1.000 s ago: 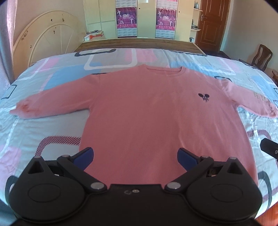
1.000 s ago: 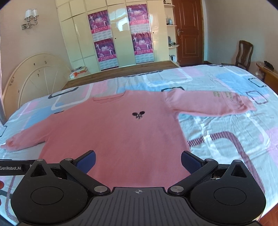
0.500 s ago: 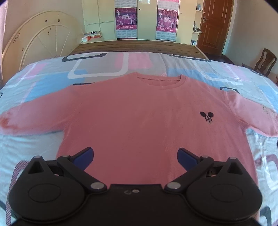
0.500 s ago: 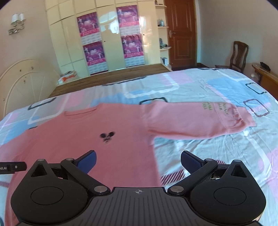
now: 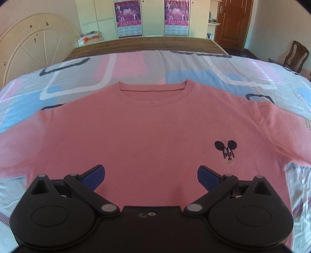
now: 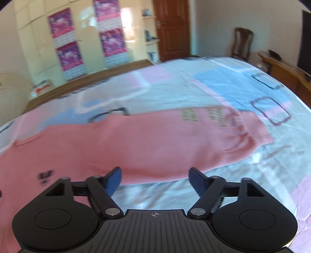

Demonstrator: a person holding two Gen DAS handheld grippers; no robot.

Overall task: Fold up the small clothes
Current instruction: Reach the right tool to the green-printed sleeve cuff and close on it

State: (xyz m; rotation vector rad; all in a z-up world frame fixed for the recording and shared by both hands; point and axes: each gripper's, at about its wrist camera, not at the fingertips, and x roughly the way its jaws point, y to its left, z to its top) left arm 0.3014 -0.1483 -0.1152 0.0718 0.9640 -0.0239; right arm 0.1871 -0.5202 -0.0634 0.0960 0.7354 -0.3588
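A pink long-sleeved sweater (image 5: 147,132) lies flat, front up, on the bed, collar at the far side, with a small dark mouse logo (image 5: 226,149) on the chest. My left gripper (image 5: 151,173) is open and empty, hovering over the sweater's lower body. In the right wrist view the sweater's right sleeve (image 6: 175,142) stretches out to the right, its cuff (image 6: 258,128) bearing green lettering. My right gripper (image 6: 155,175) is open and empty, just above the sleeve's near edge. This view is motion-blurred.
The bed is covered with a sheet (image 5: 136,66) patterned in pink, blue and white. A wooden footboard (image 5: 147,43) and wardrobes with posters (image 5: 127,17) stand beyond. A chair (image 6: 242,43) and a wooden sideboard (image 6: 281,68) stand at the right.
Both grippers have moved forward and closer to the sweater. The right gripper has swung right, from over the body to the right sleeve. Both stay open.
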